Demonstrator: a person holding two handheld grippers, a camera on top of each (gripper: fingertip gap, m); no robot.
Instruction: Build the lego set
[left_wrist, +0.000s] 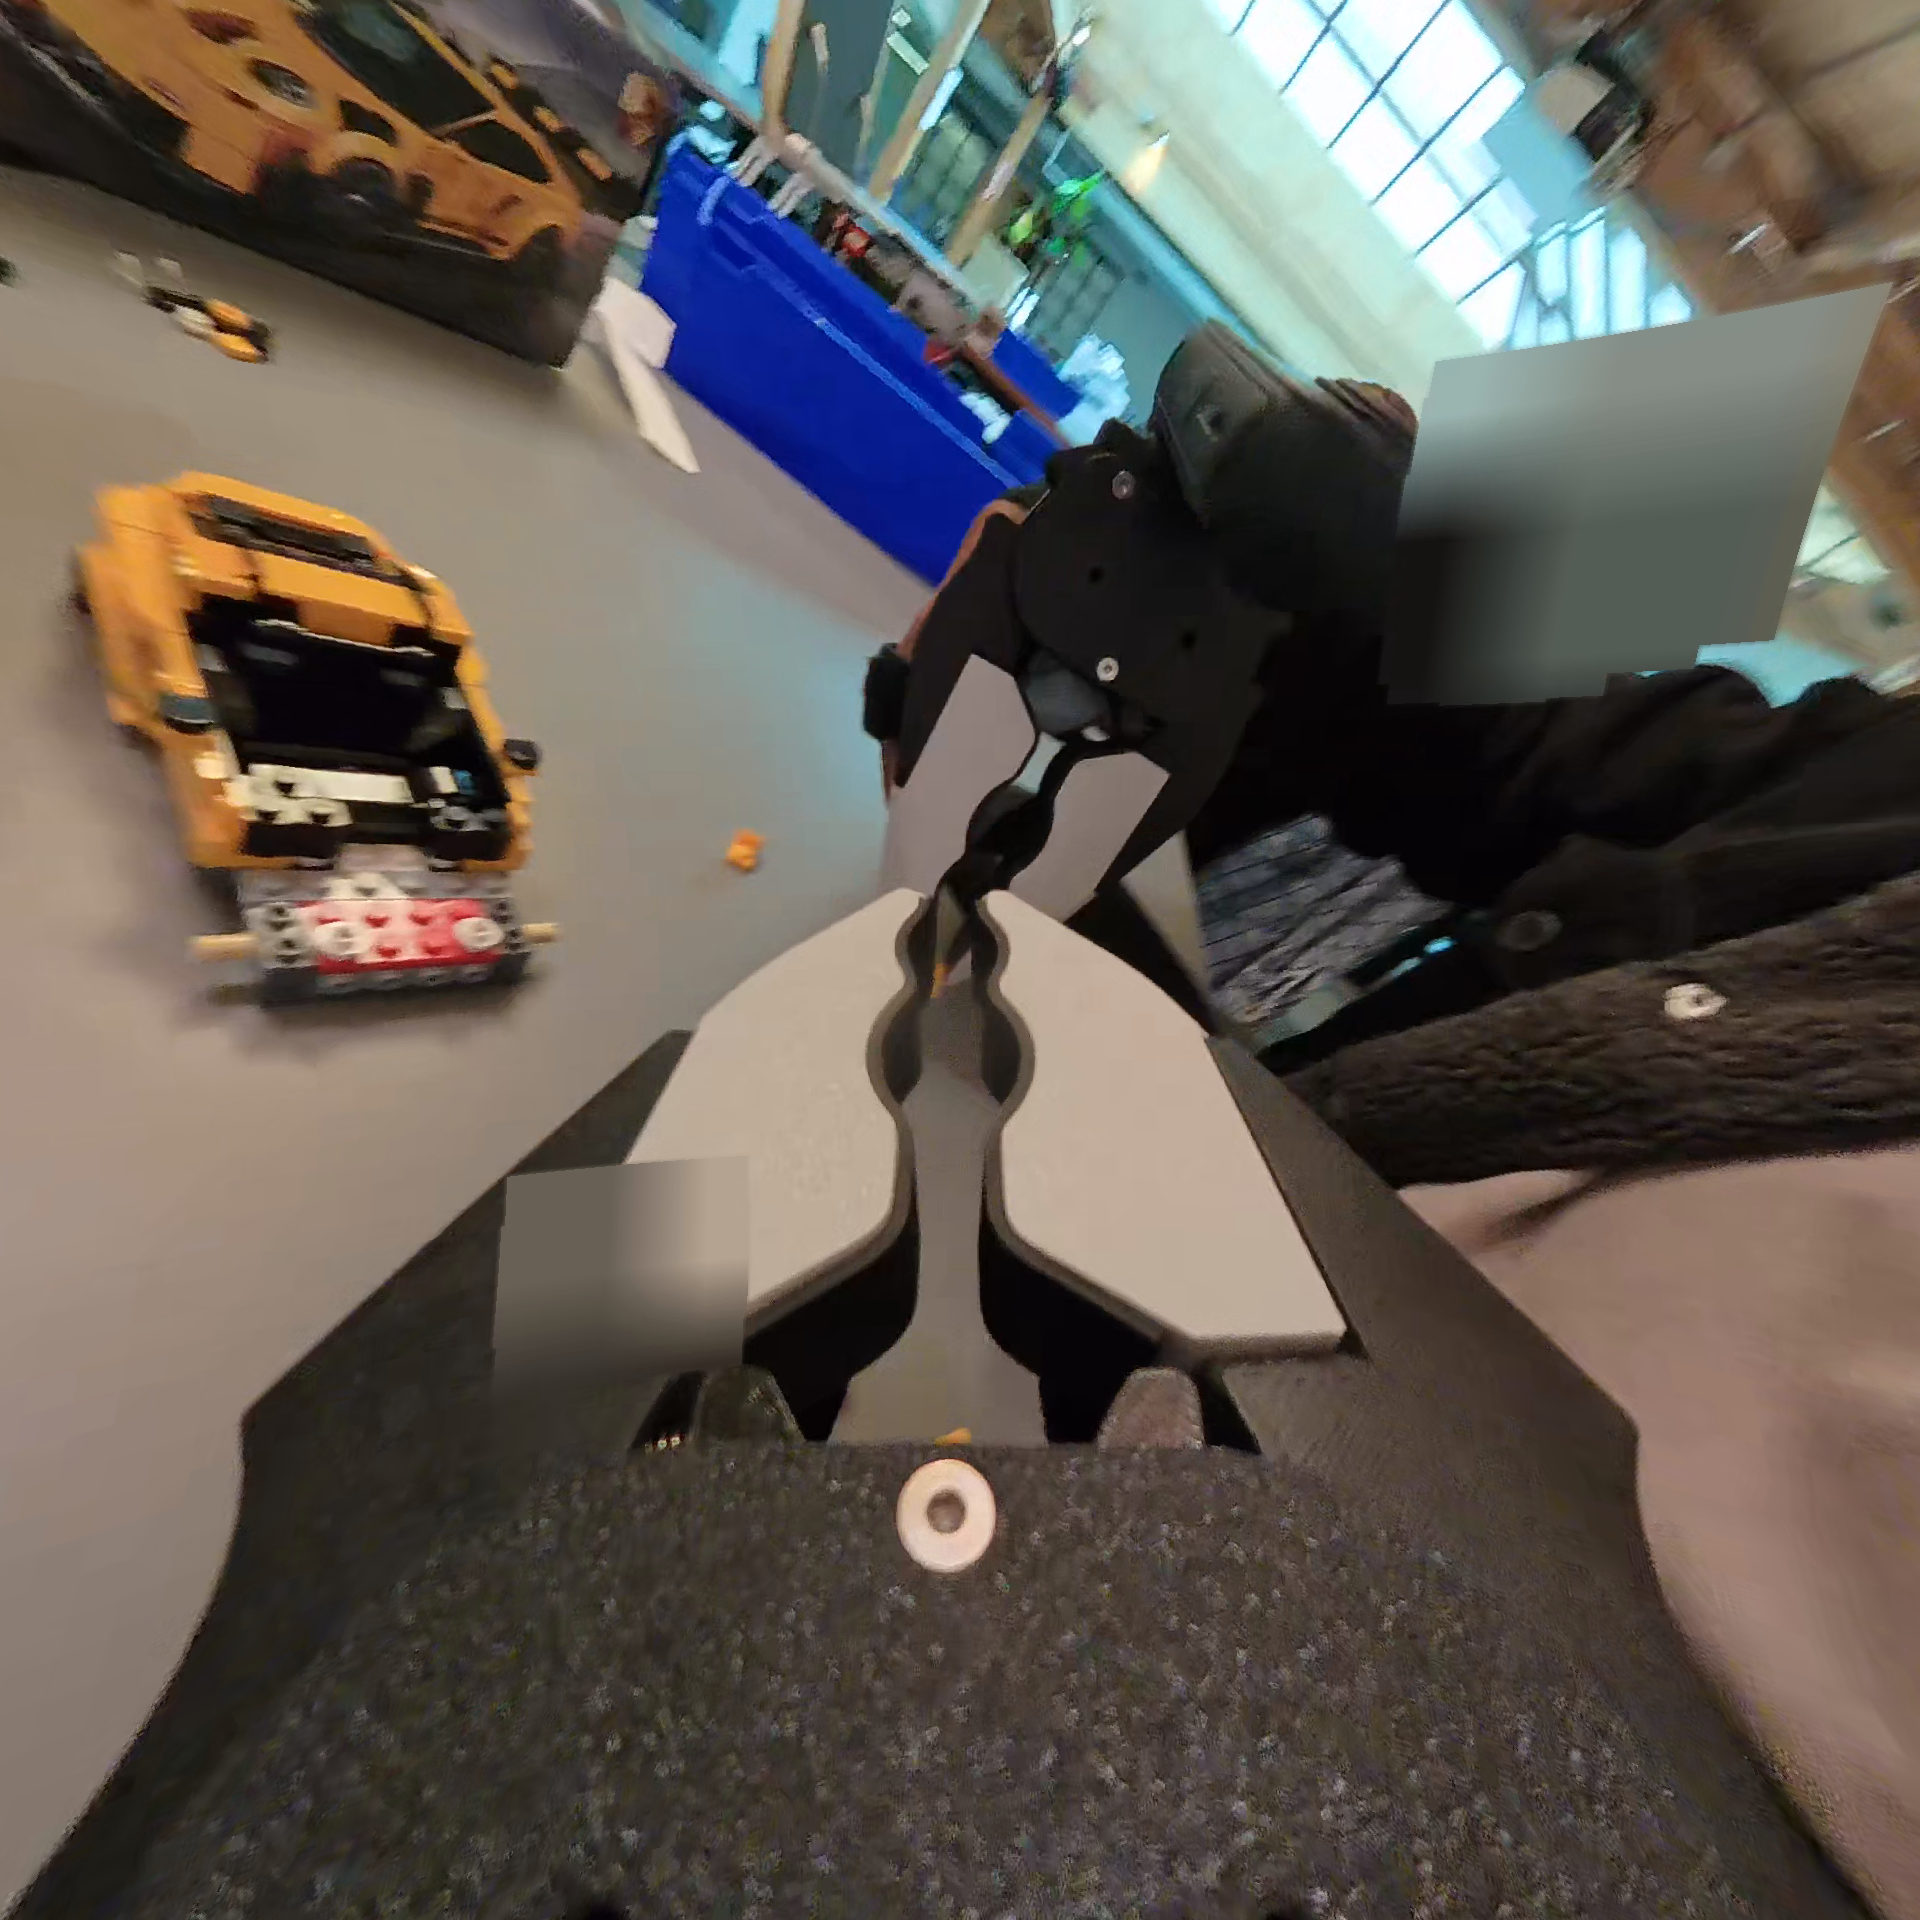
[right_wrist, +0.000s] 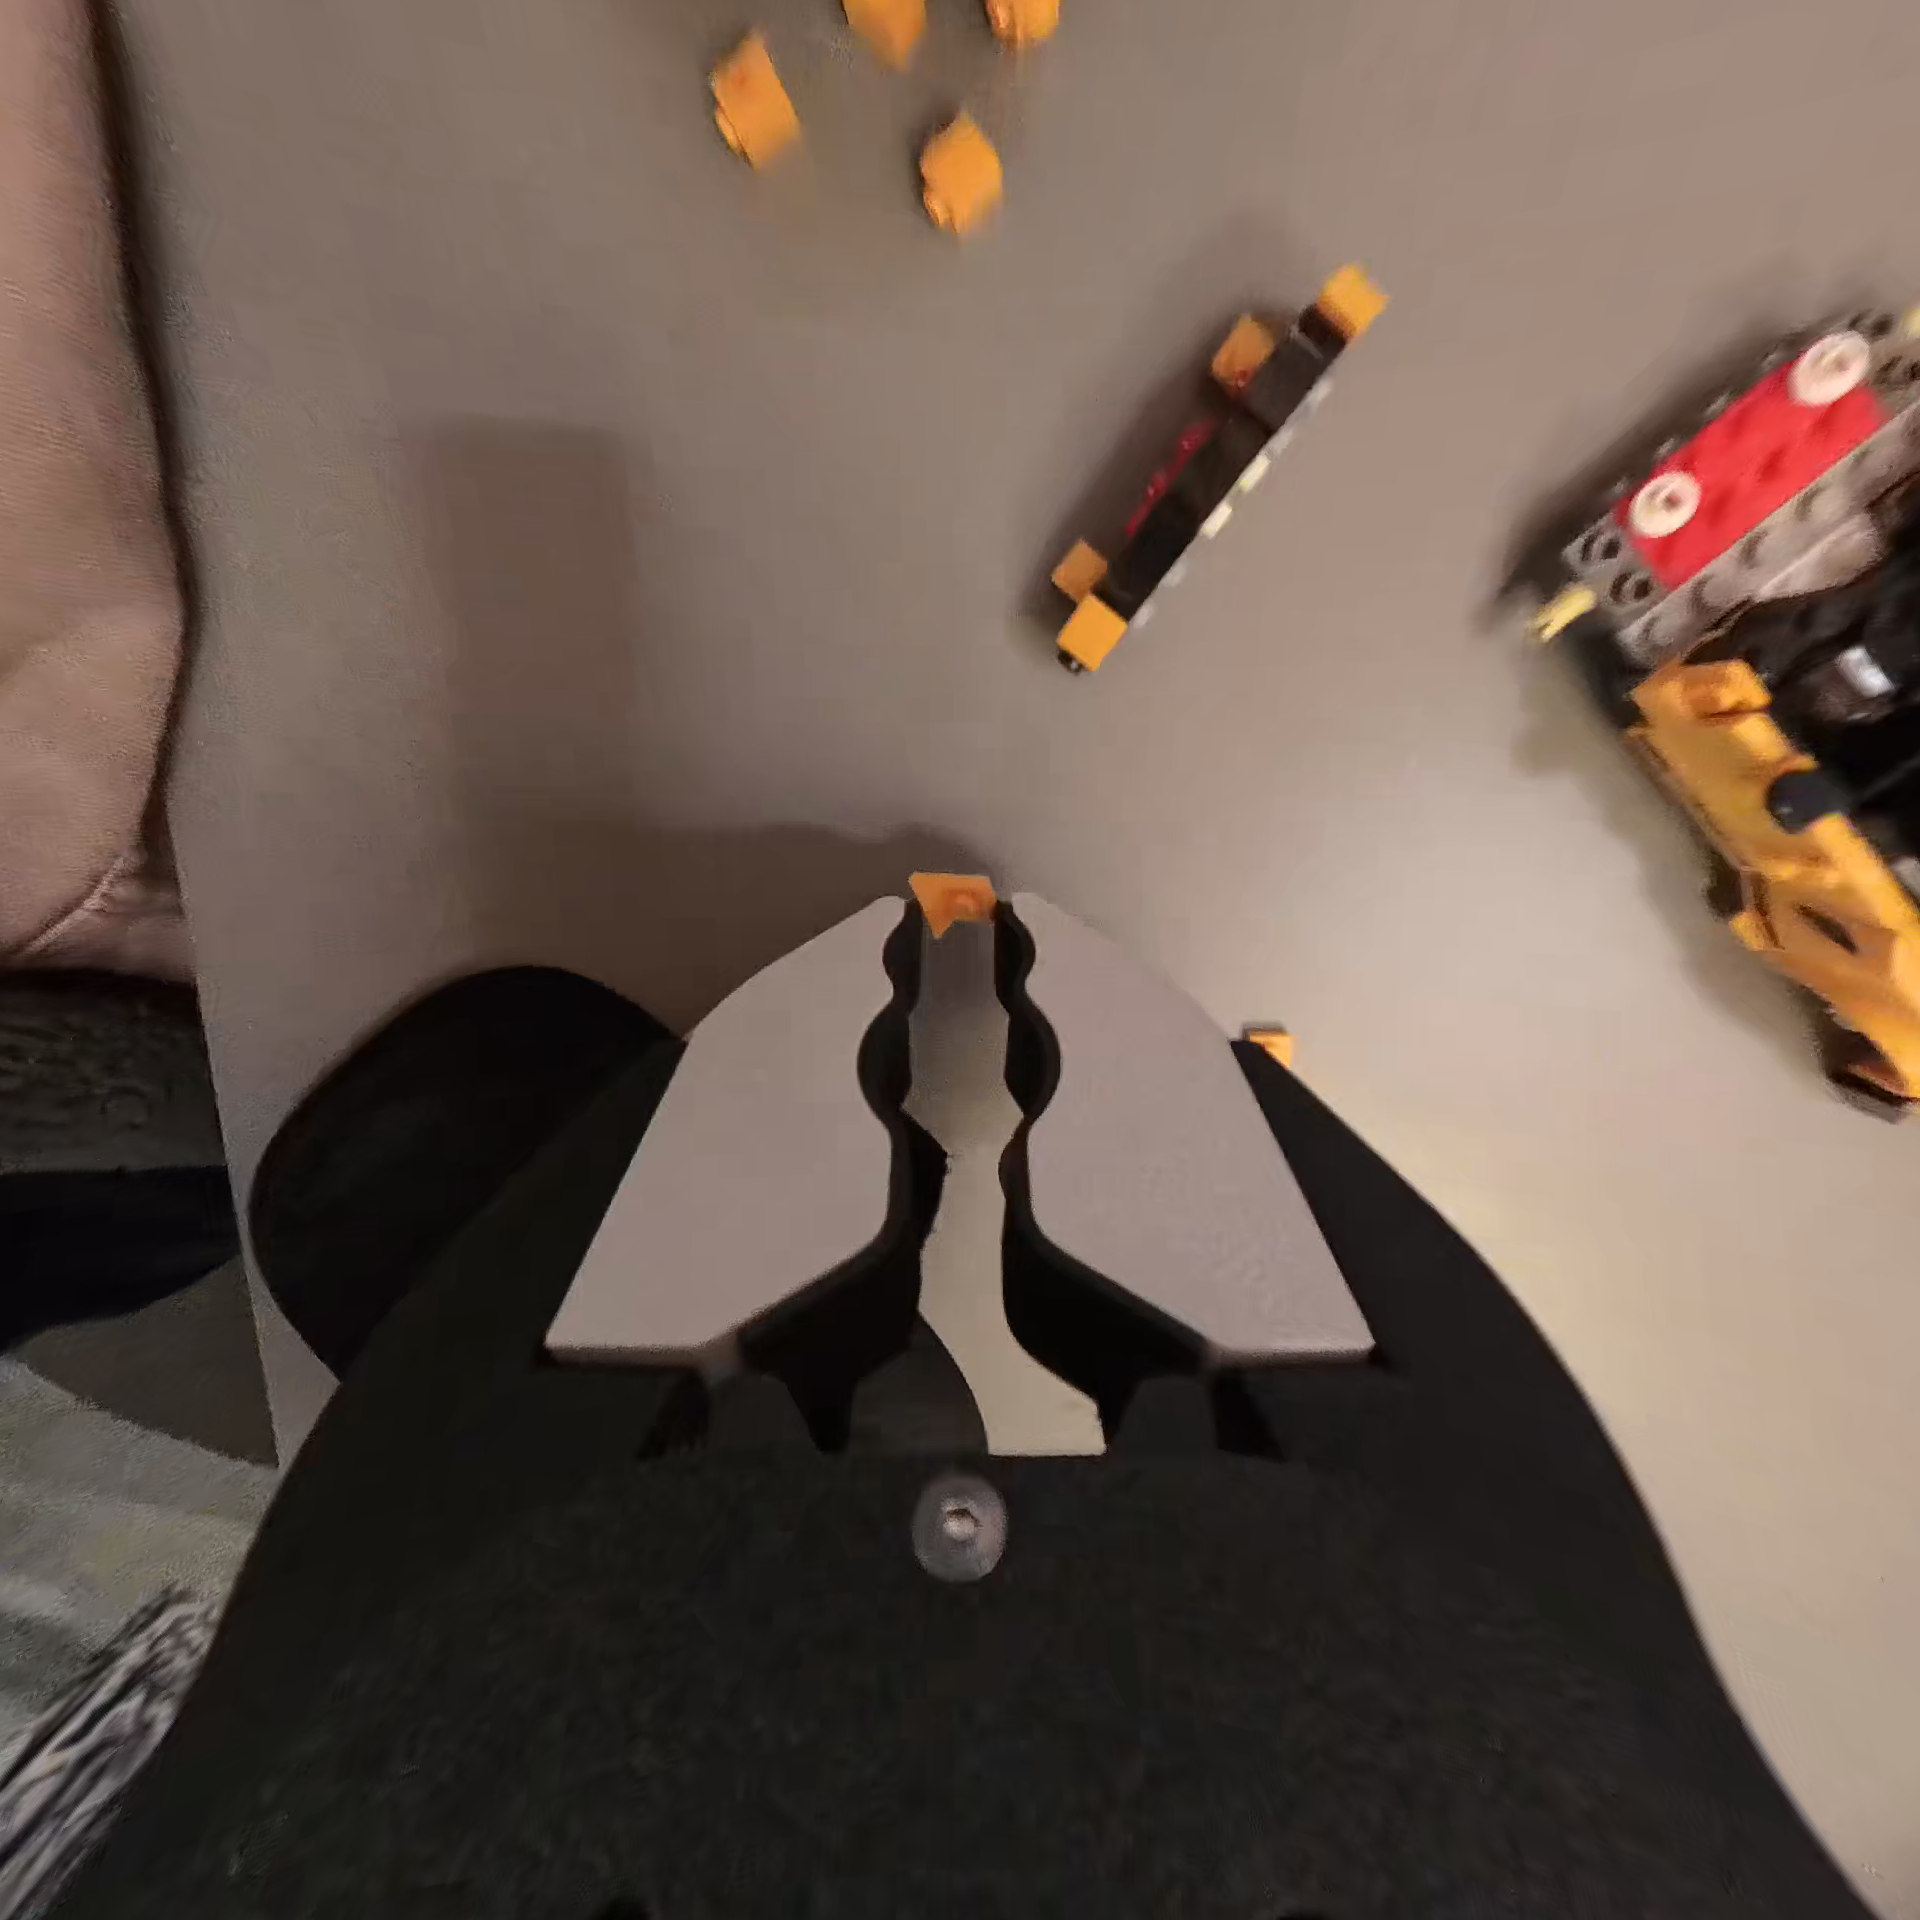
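- Left wrist view: the left gripper (left_wrist: 954, 914) is meeting the right gripper's tips above the grey table (left_wrist: 644, 675). Its jaws are standing nearly closed; whether they are gripping the small dark-and-orange piece (left_wrist: 951, 940) between them I cannot tell. The half-built orange car (left_wrist: 301, 717) is sitting well apart, to the left.
- Right wrist view: the right gripper (right_wrist: 956, 914) is pinching a small orange brick (right_wrist: 951, 902) by its edge. With so shallow a grip, the brick could be twisting free and dropping. Loose orange bricks (right_wrist: 961, 171) and a black strip assembly (right_wrist: 1210, 468) are lying beyond.
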